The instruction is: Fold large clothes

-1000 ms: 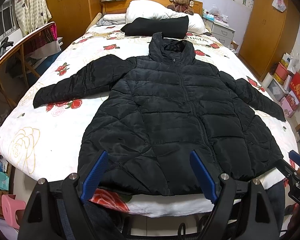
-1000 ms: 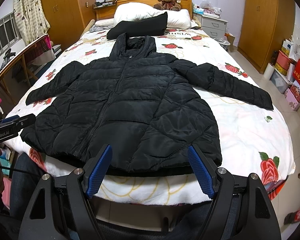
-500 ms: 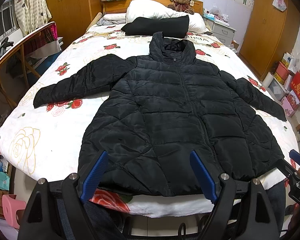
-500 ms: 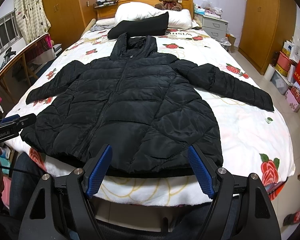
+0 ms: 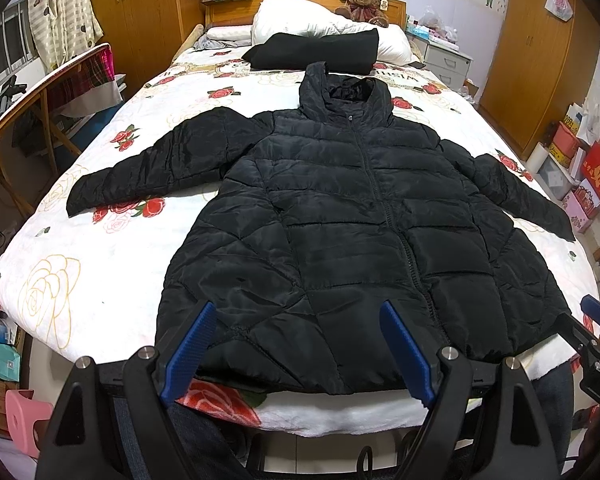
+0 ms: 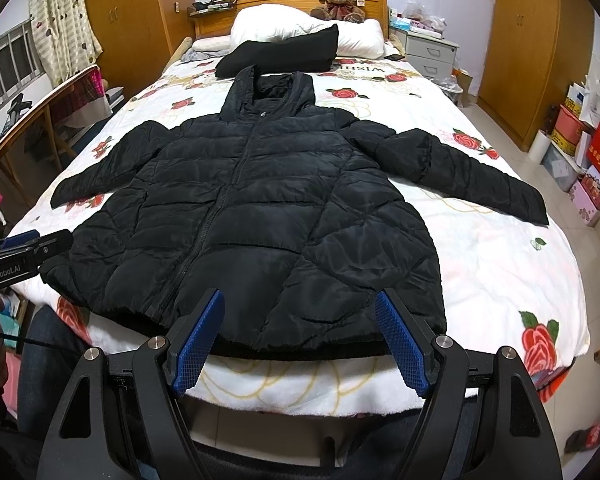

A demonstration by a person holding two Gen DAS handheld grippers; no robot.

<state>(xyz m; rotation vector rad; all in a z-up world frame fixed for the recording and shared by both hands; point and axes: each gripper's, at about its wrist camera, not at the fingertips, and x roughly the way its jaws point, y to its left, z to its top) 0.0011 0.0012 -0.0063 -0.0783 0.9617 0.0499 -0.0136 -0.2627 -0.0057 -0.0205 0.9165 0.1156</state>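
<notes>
A black hooded puffer jacket (image 5: 360, 232) lies flat and zipped on the bed, front up, both sleeves spread out, hood toward the headboard. It also shows in the right wrist view (image 6: 252, 216). My left gripper (image 5: 296, 312) is open and empty, held above the bed's foot edge over the jacket's hem. My right gripper (image 6: 300, 300) is open and empty, also just short of the hem. The right gripper's tip shows at the right edge of the left wrist view (image 5: 598, 316); the left gripper shows at the left edge of the right wrist view (image 6: 24, 252).
The bed (image 5: 80, 272) has a white rose-print cover. A folded black garment (image 5: 316, 52), white pillows (image 5: 300, 20) and a teddy bear (image 5: 364, 0) are at the headboard. A wooden desk (image 5: 24, 108) stands left; wardrobe (image 5: 528, 60), nightstand and boxes (image 5: 592, 168) stand right.
</notes>
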